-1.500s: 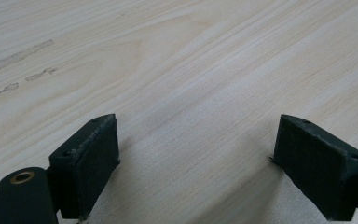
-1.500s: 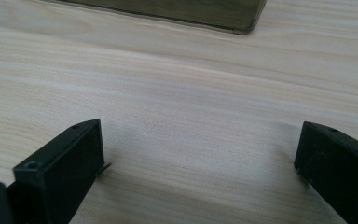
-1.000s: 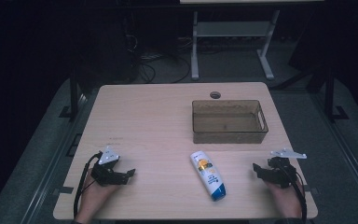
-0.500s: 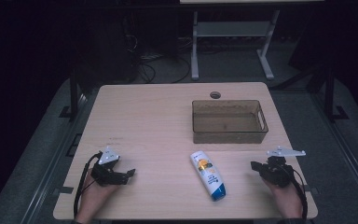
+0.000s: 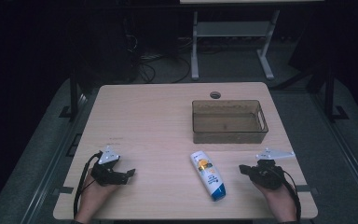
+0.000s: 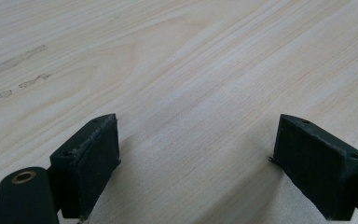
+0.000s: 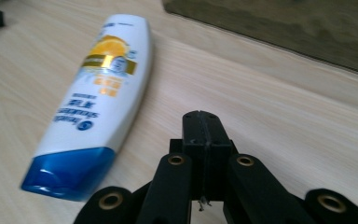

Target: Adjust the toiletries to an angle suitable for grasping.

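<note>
High view: light wood table point(image 5: 158, 116); shampoo bottle point(image 5: 208, 174) lies flat near the front edge, just in front of a translucent brown bin point(image 5: 229, 121), blue cap toward the person. Left gripper point(image 5: 127, 173) well left of bottle, right gripper point(image 5: 243, 169) just right of it. Left gripper view: jaws wide, bare wood btwn them. Right gripper view: jaws pressed together, empty; bottle point(image 7: 97, 96) ahead-left, white w/ orange label, small print blurred; bin point(image 7: 279, 23) behind, cut off at top.
</note>
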The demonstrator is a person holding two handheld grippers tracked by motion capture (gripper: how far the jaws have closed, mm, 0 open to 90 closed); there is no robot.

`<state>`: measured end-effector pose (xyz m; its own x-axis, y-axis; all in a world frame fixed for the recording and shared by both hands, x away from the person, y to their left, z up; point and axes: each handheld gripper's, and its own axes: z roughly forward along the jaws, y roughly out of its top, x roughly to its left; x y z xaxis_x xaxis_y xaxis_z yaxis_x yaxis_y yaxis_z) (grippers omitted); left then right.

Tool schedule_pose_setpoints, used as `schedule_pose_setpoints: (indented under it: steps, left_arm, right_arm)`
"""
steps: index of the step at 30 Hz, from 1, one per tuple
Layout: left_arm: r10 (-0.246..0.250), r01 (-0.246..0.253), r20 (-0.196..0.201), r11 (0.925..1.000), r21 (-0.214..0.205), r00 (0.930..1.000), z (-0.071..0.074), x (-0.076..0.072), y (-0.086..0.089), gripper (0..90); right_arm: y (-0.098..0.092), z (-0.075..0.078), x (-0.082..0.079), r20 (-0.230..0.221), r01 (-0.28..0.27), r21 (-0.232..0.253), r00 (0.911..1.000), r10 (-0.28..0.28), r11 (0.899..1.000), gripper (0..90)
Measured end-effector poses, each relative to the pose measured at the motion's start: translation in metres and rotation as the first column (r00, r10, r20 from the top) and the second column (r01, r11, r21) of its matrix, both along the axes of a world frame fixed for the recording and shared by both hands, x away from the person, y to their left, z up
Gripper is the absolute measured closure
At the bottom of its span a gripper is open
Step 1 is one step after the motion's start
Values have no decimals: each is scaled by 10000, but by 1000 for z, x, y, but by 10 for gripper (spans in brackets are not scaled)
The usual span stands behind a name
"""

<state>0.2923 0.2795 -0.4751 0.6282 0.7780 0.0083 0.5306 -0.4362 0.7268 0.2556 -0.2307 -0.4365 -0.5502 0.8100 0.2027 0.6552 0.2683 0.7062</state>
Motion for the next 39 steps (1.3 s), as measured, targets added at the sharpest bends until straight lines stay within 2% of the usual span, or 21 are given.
schedule_pose_setpoints:
  steps: [11, 21, 26, 30, 36, 39]
  left_arm:
    - [46, -46, 0, 10000, -18, 10000, 0, 0, 0, 135]
    - [47, -47, -1, 10000, -18, 10000, 0, 0, 0, 135]
    - [43, -43, -2, 10000, -10, 10000, 0, 0, 0, 135]
    - [47, -47, -2, 10000, -15, 10000, 0, 0, 0, 135]
    - [43, -43, -9, 10000, -4, 10000, 0, 0, 0, 135]
    - [47, -47, -6, 10000, -10, 10000, 0, 0, 0, 135]
  right_arm:
    - [28, 3, -8, 41, -1054, 196, 9944, 1054, 9942, 898]
    - [50, 3, -12, -10, -1692, 256, 9856, 1693, 9852, 898]
    - [63, 3, -16, -71, -2171, 307, 9761, 2174, 9757, 898]
    - [74, 2, -19, -70, -2617, 240, 9651, 2619, 9648, 898]
    - [88, -2, -22, -194, -3022, 67, 9530, 3022, 9532, 898]
    - [91, -4, -22, -331, -3107, 63, 9499, 3107, 9505, 898]
